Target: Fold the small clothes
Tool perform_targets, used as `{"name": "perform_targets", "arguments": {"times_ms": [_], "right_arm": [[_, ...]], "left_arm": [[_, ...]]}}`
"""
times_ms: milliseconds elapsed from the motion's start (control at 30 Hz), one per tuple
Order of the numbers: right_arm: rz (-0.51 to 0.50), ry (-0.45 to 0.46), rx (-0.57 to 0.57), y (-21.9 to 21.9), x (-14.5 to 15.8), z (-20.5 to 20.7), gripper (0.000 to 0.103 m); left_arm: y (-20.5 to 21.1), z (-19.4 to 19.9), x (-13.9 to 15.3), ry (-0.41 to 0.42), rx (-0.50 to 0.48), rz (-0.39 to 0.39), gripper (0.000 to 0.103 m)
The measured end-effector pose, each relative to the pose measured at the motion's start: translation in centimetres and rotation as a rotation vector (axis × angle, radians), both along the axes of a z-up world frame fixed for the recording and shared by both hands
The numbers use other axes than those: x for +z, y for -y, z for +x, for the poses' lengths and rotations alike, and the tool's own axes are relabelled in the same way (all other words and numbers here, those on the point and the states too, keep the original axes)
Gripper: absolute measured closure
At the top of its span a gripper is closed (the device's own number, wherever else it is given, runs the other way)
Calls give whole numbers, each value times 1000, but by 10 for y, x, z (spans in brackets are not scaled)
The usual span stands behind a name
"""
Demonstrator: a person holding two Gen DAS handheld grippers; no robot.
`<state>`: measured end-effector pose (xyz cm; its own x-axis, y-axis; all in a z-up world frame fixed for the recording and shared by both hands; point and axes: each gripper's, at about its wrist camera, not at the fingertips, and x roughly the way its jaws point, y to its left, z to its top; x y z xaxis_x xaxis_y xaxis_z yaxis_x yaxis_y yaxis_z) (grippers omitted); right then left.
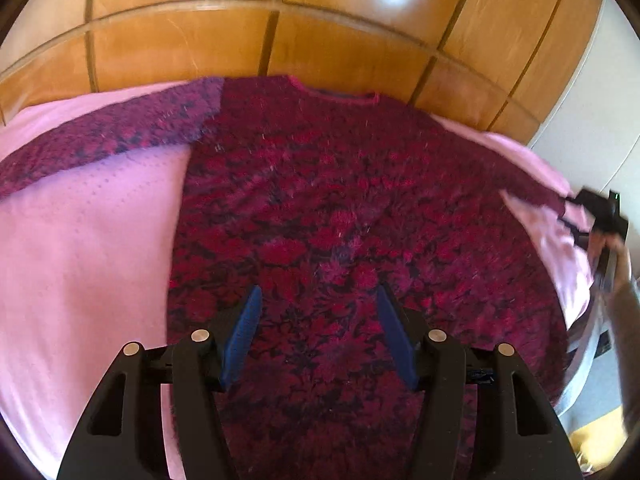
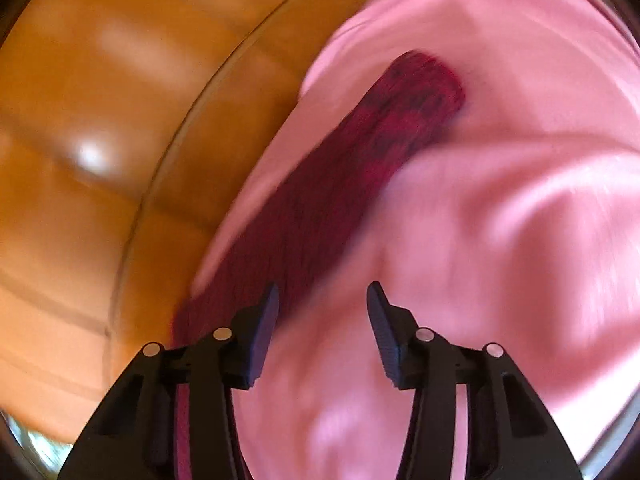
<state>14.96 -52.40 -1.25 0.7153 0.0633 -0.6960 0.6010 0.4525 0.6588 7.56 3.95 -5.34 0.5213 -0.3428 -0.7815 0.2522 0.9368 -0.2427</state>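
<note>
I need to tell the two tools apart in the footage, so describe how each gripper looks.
The left gripper has a black plastic frame with cut-out slots, round silver pins and blue ribbed fingers. The right gripper has the same black frame and silver pins; its fingers look dark navy. From the left view, the right tool is a blurred black block, with a grey sleeve behind.

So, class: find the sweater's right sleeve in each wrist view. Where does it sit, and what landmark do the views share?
Left wrist view: the right sleeve runs to the right edge, toward the right gripper.
Right wrist view: the sleeve crosses the centre diagonally, cuff upper right.
Shared landmark: the pink bedsheet.
</note>
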Motion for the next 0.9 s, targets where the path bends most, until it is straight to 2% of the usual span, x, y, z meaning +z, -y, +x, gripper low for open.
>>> {"name": "perform_targets", "arguments": {"times_ms": [167, 233, 267, 300, 433, 533, 667, 800, 900], "right_arm": [[48, -7, -98, 38, -17, 32, 60], [49, -27, -106, 45, -21, 41, 71], [36, -49, -112, 46, -23, 48, 87], [-1, -93, -115, 49, -24, 56, 93], [-153, -273, -98, 54, -28, 74, 98], [-193, -297, -82, 55, -27, 77, 98], [-266, -202, 13, 27, 6, 80, 103], [-337, -101, 151, -14, 39, 105, 103], [-396, -75, 276, -56, 52, 136, 103]], "left_arm": [[0, 8, -17, -42, -1, 25, 45], [-1, 10, -20, -55, 0, 16, 45], [-2, 10, -20, -59, 1, 10, 45], [-3, 10, -21, -63, 1, 4, 45], [-6, 13, -24, -72, -7, -11, 45], [-5, 13, -24, -68, -4, -11, 45], [-3, 12, -22, -61, -3, -8, 44], [-5, 10, -18, -52, 1, -27, 41], [-5, 7, -16, -44, 2, -34, 41]]}}
